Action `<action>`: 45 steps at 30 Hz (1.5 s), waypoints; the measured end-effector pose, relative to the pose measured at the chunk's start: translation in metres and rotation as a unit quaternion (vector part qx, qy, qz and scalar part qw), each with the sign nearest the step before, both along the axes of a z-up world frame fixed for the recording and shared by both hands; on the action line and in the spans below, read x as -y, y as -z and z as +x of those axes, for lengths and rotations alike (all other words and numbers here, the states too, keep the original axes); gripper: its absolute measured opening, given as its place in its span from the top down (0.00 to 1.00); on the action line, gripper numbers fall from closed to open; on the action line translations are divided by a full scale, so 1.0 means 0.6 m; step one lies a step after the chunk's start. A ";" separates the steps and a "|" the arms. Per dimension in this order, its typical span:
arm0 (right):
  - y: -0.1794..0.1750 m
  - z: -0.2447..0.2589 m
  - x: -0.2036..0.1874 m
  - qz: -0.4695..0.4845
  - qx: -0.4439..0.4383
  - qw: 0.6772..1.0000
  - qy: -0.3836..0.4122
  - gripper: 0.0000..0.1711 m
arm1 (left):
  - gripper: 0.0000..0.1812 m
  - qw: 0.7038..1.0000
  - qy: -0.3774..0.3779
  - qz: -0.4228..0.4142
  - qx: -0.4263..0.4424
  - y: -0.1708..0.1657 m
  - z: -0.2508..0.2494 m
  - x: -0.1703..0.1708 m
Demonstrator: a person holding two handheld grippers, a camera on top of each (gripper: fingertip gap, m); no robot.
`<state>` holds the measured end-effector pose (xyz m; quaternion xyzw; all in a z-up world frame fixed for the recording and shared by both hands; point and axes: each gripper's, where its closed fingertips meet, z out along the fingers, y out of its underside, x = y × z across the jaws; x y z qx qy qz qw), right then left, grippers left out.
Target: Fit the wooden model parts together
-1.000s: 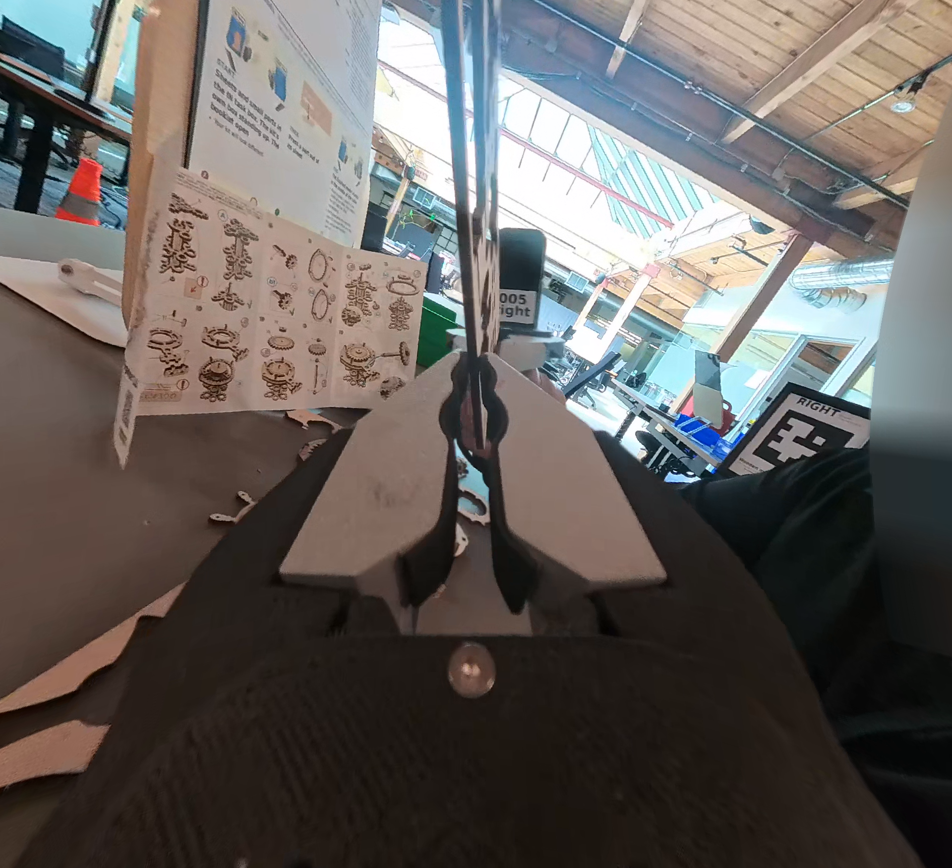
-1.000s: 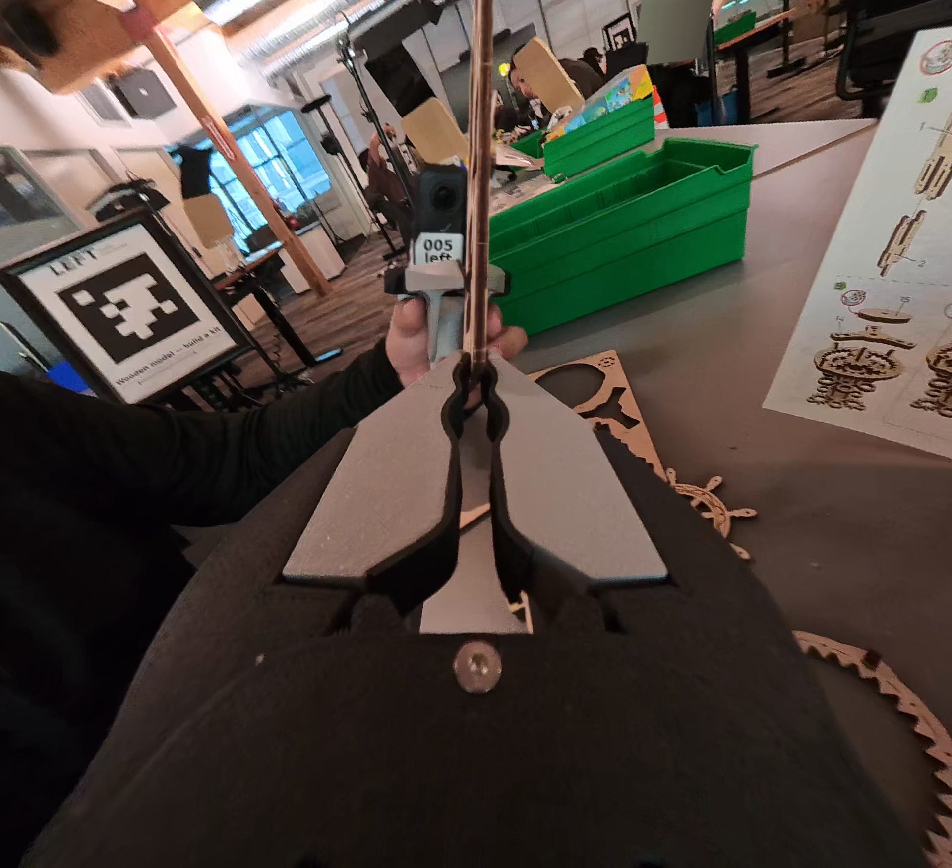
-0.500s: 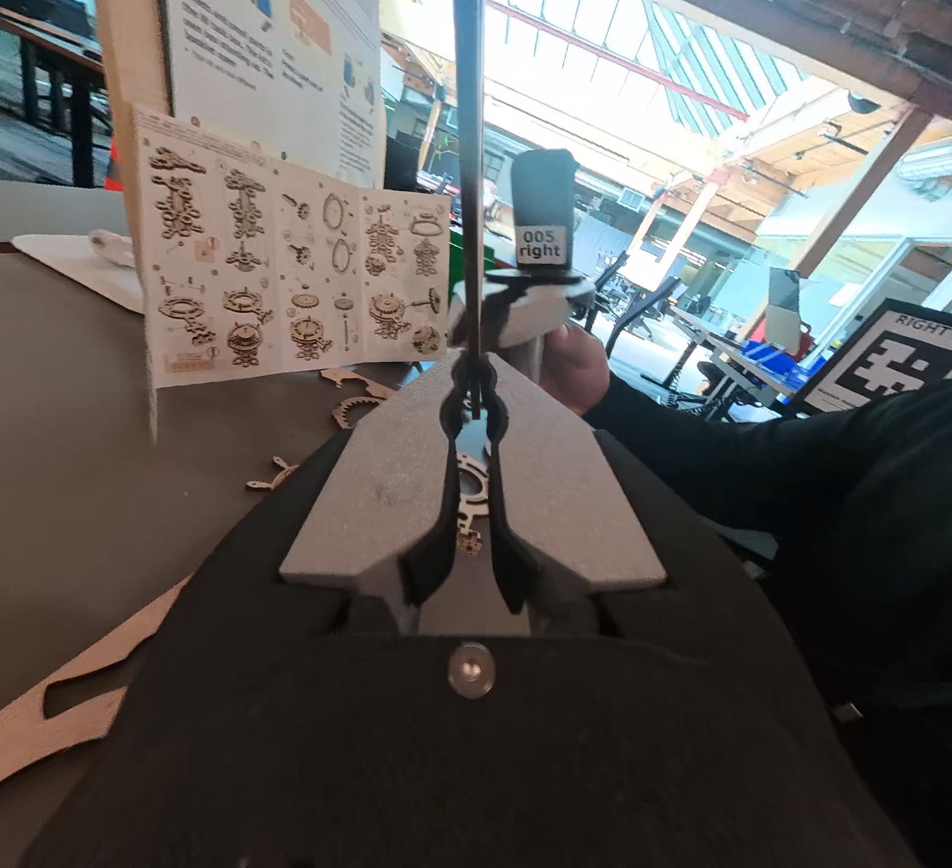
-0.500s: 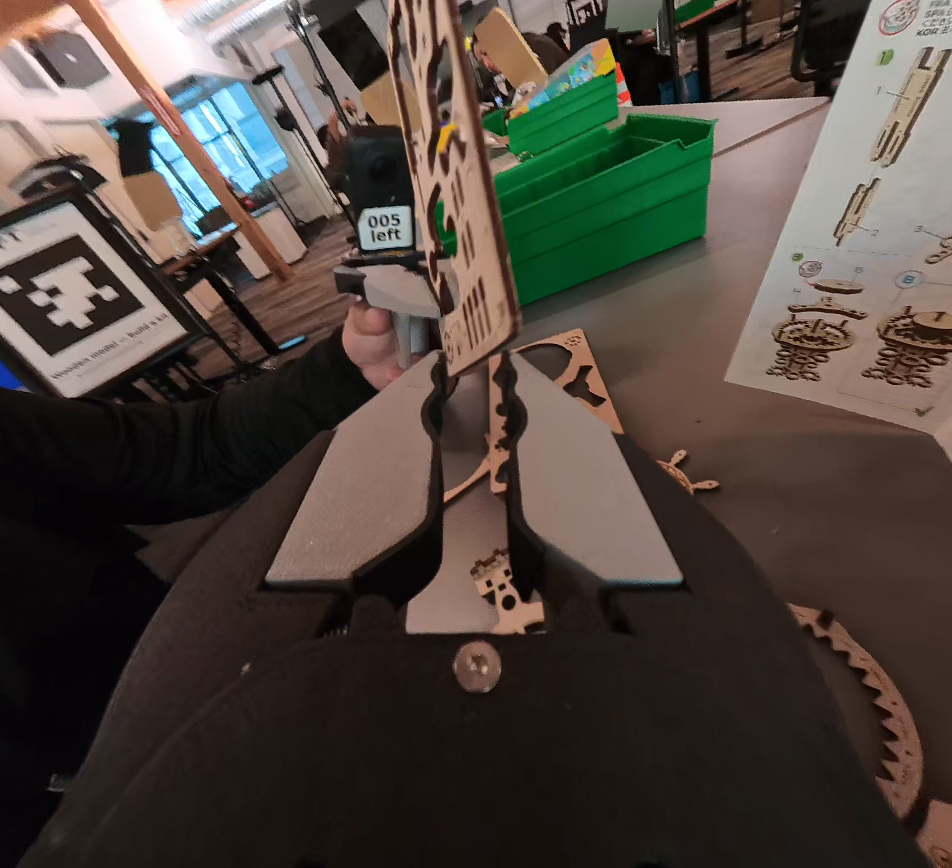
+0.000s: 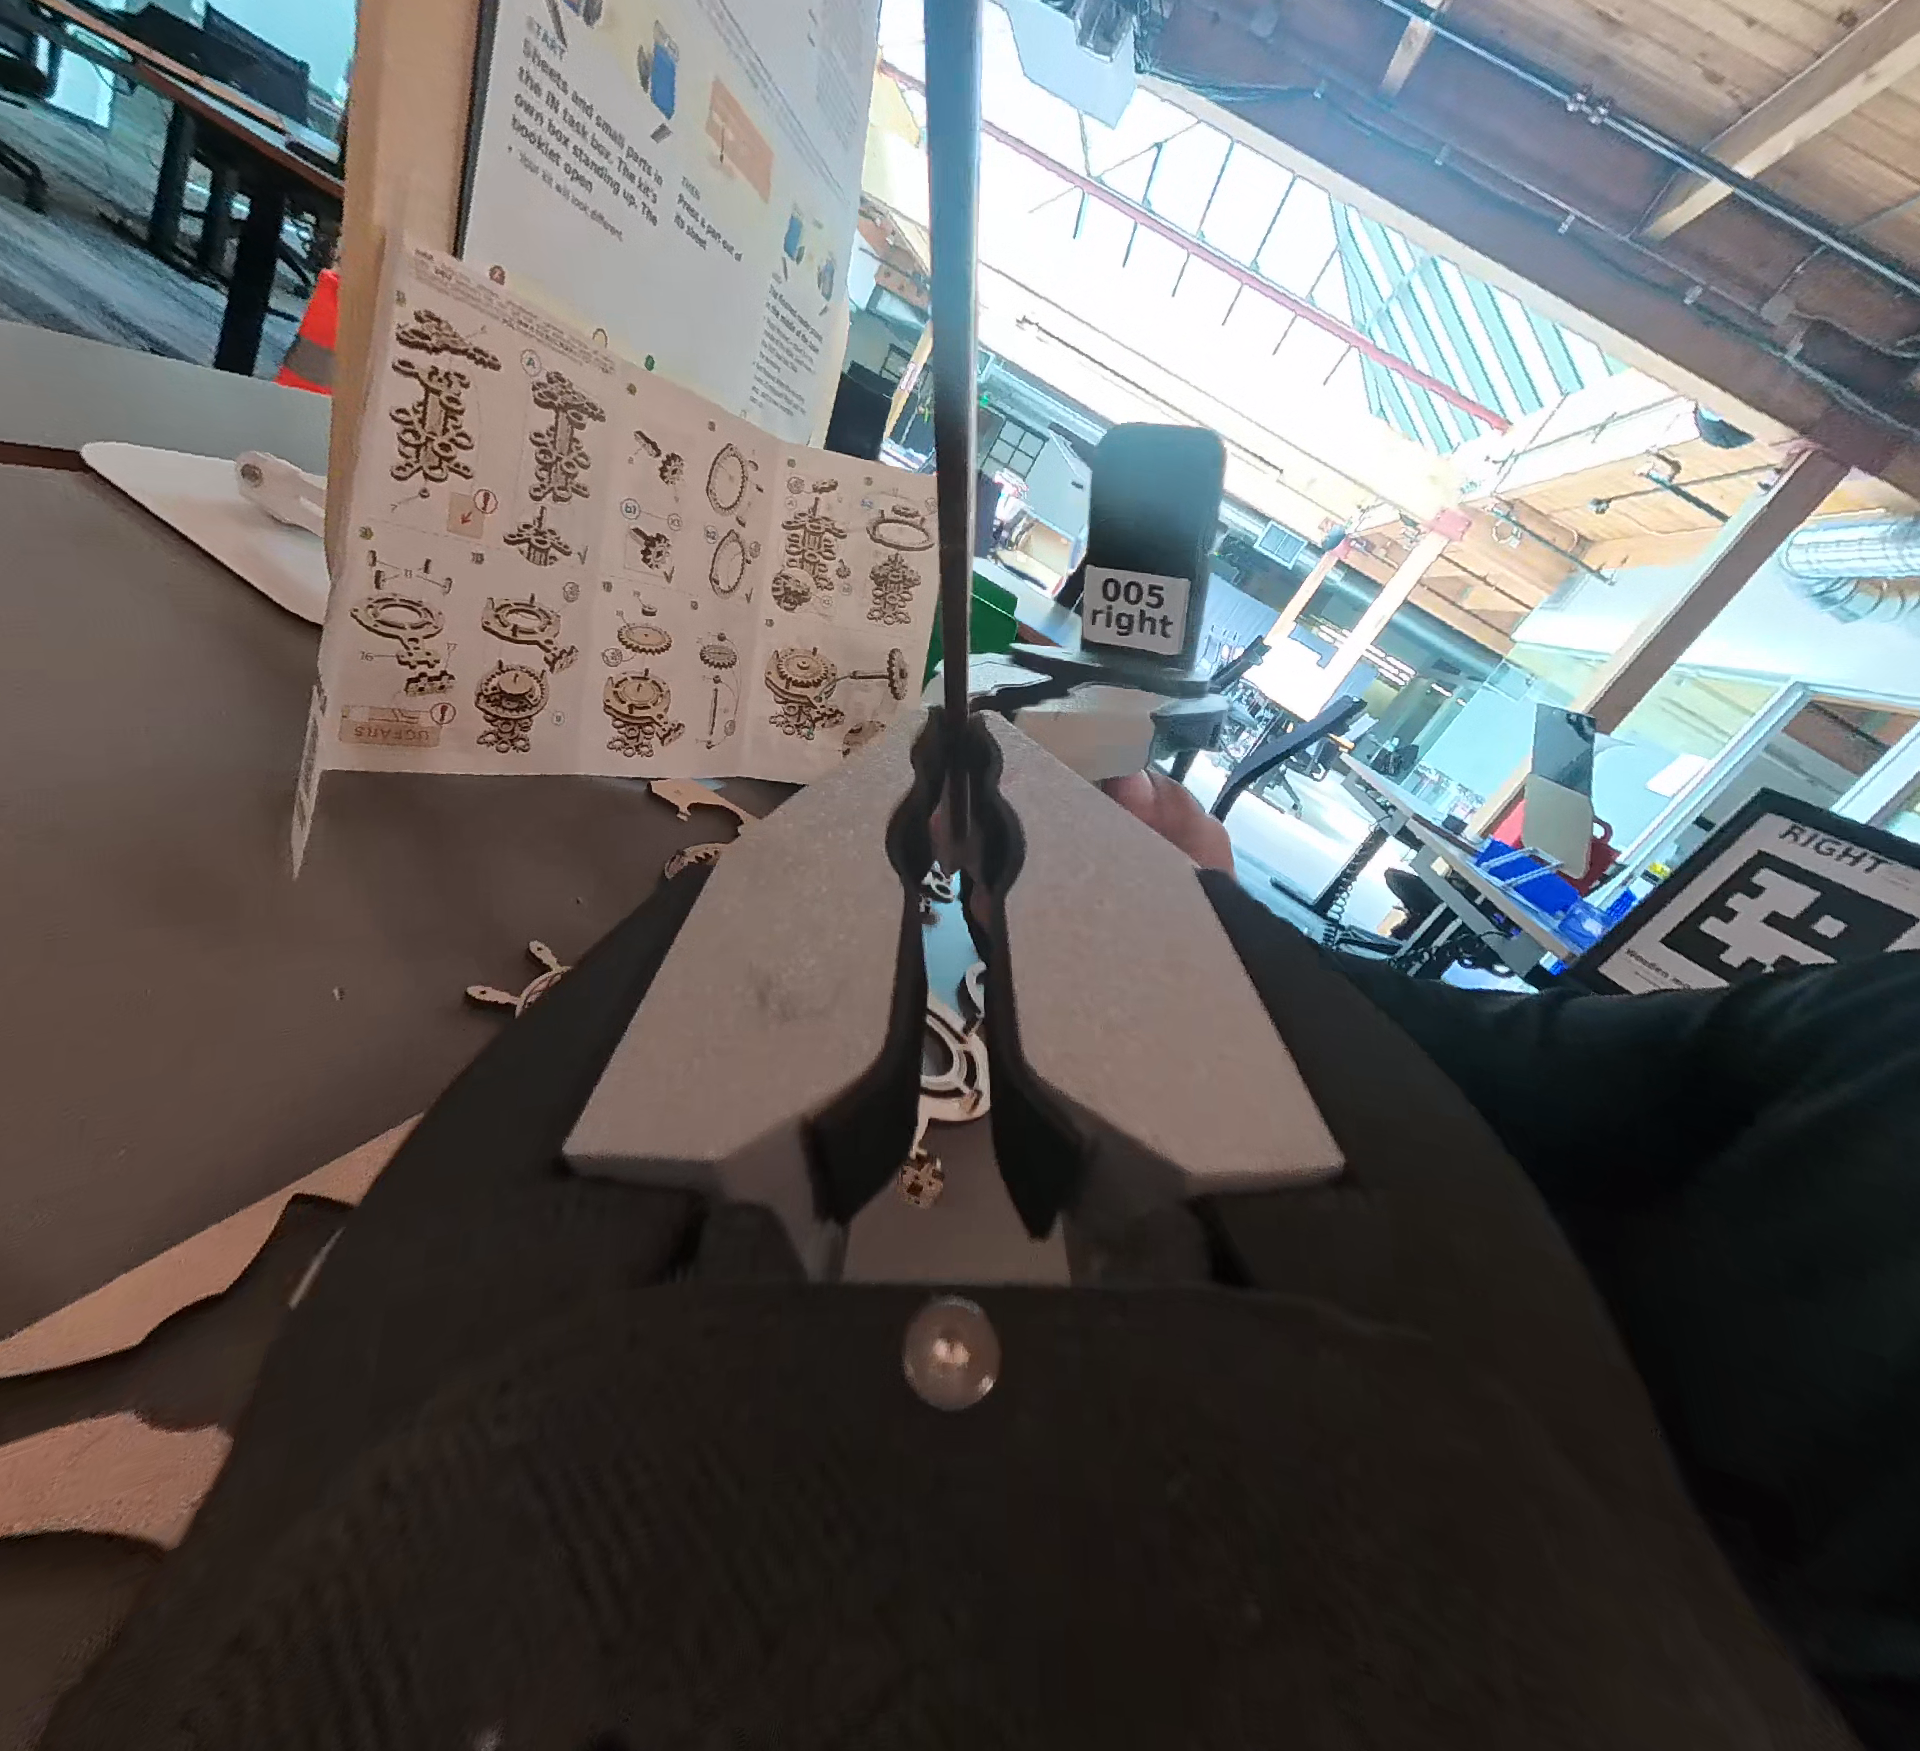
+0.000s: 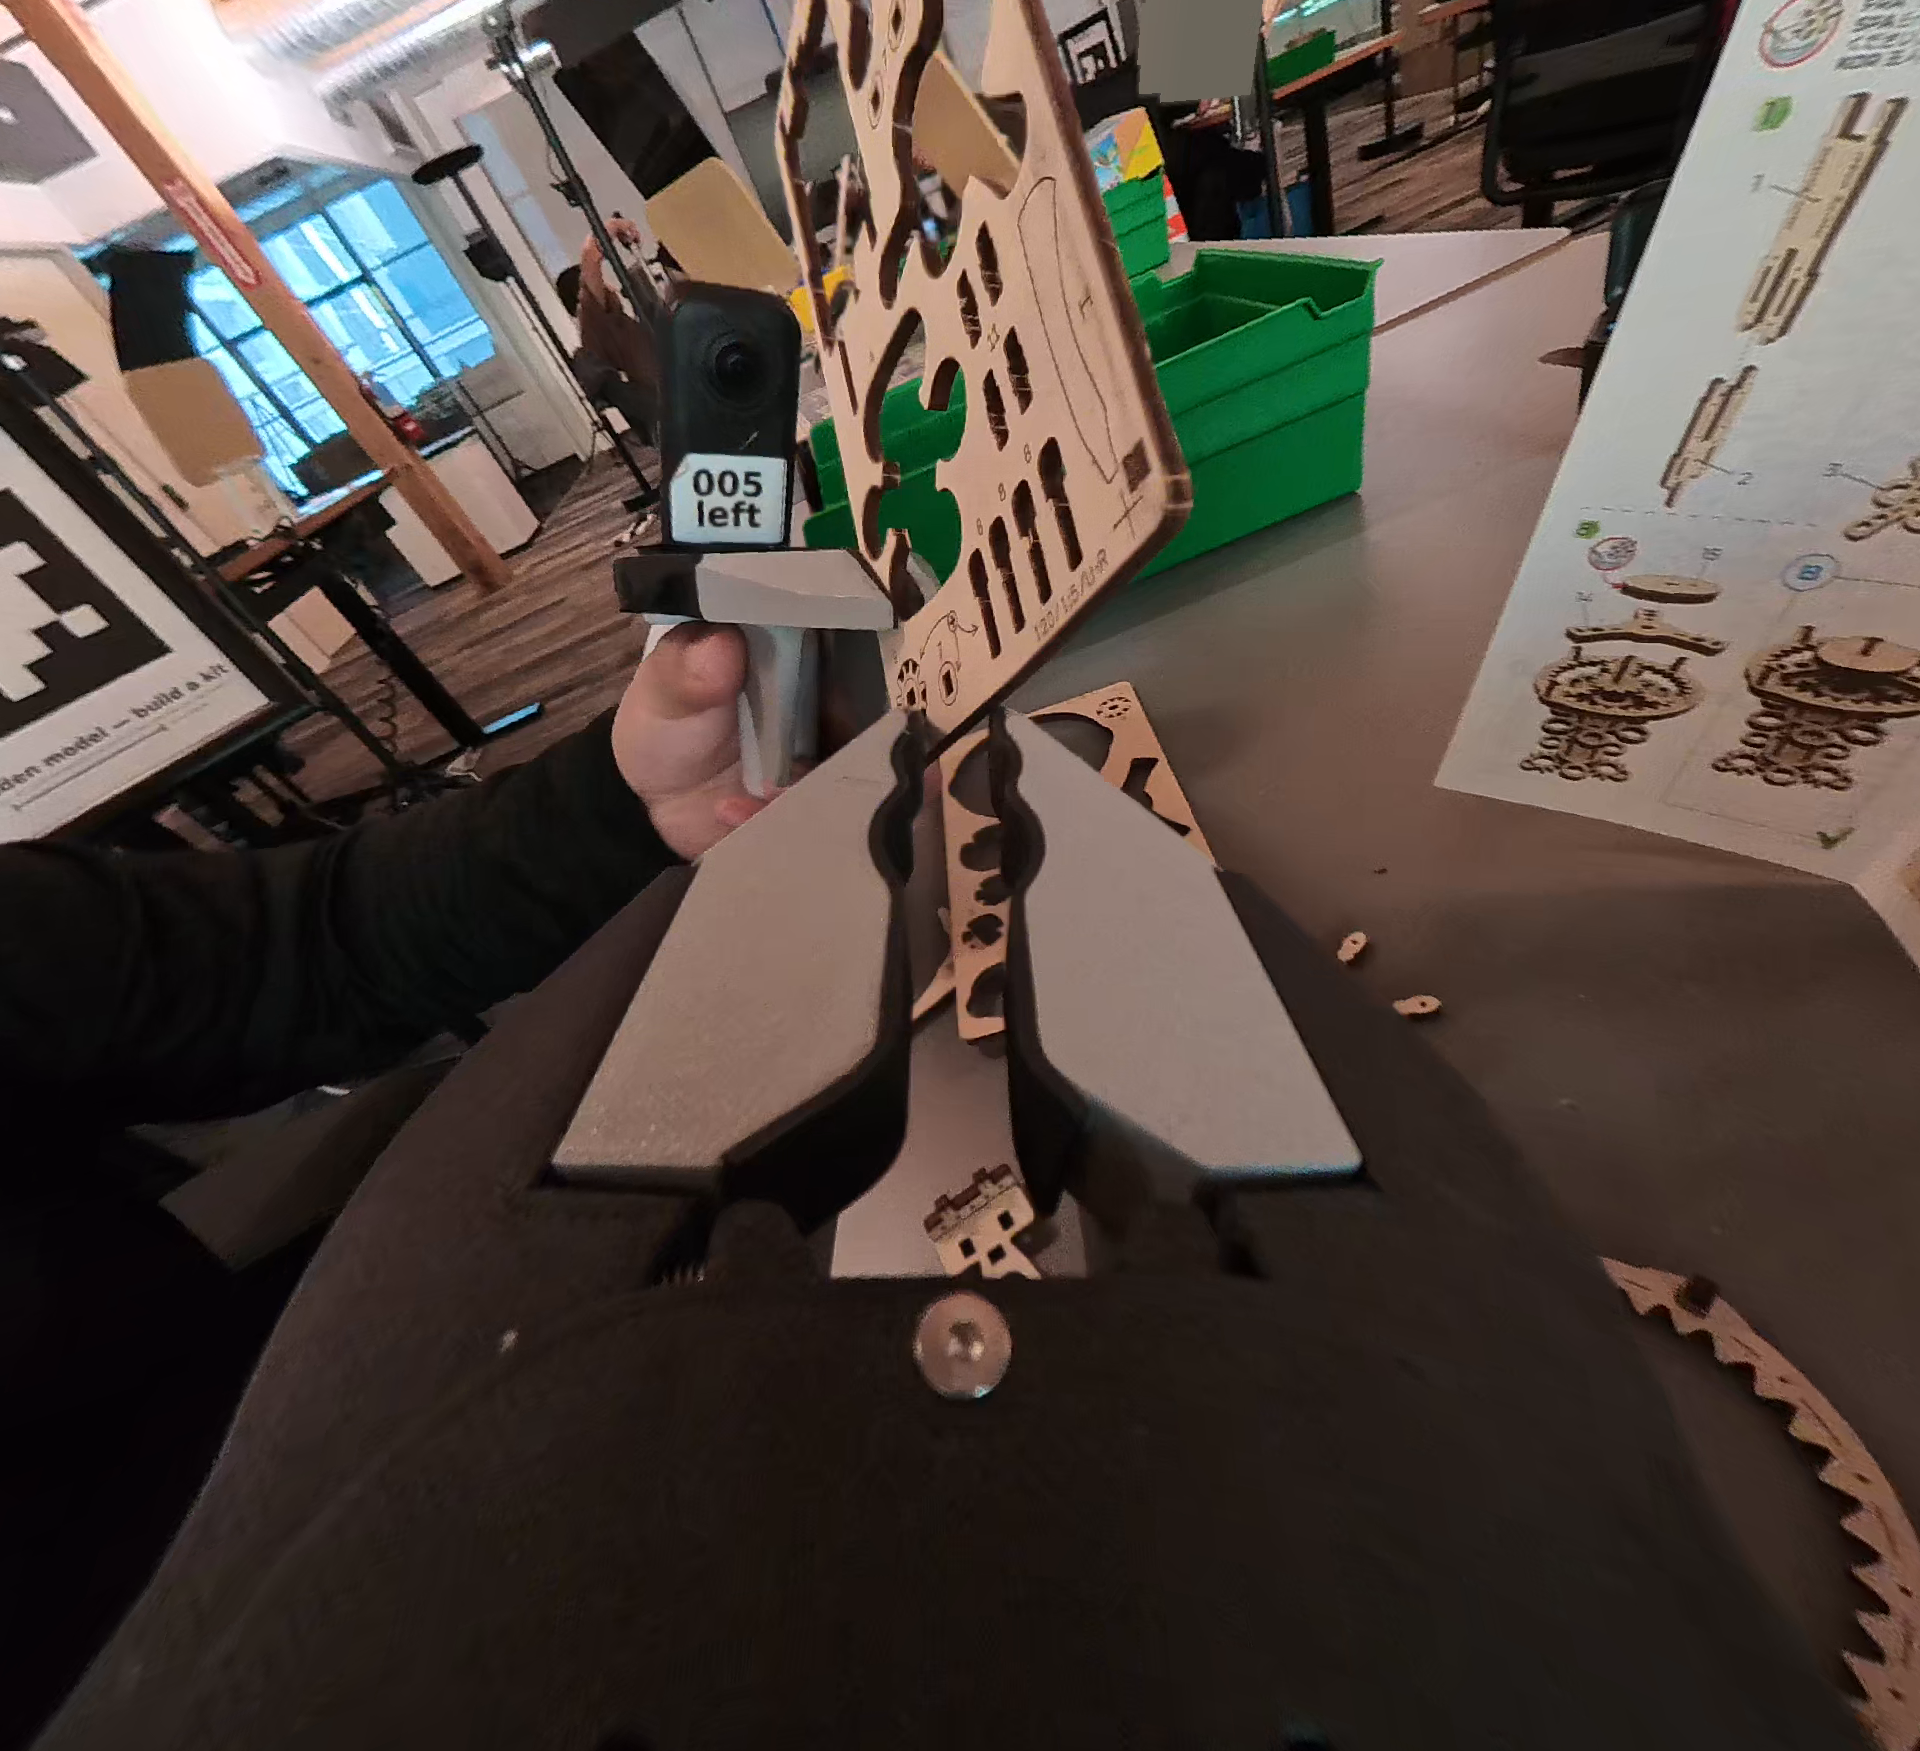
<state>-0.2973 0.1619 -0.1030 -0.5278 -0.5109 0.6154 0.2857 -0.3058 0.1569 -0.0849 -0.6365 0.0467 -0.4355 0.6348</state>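
My left gripper point(image 5: 956, 756) is shut on the lower edge of a thin wooden parts sheet point(image 5: 951, 299), which stands upright and shows edge-on. In the right wrist view the same sheet point(image 6: 1091, 371) shows its cut-out face, gripped at its lower left by the left gripper point(image 6: 873, 600). My right gripper point(image 6: 951, 735) is open, its tips just below the sheet's bottom corner and holding nothing. It also shows in the left wrist view point(image 5: 1101, 714), just behind the sheet. A small wooden piece point(image 6: 977, 1223) lies under the right gripper.
An instruction booklet point(image 5: 623, 579) stands on the grey table, also at the right of the right wrist view point(image 6: 1714, 558). Another punched sheet point(image 6: 1122, 756), a toothed ring point(image 6: 1818, 1452) and small loose parts point(image 6: 1351, 948) lie on the table. Green bins point(image 6: 1247, 413) stand behind. Only a small space, under 4 cm, lies between the two pairs of fingers. About 12 cm separates my right fingertips from the small wooden piece point(image 6: 977, 1223).
My right gripper has opened and let go of the sheet. The sheet, still in my left gripper, has turned from edge-on to face-on in the right wrist view.
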 end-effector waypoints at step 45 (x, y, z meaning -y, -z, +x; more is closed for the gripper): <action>0.023 0.003 -0.020 0.053 0.039 0.996 0.068 0.93 | 0.99 0.998 -0.050 -0.041 0.023 0.032 0.016 -0.022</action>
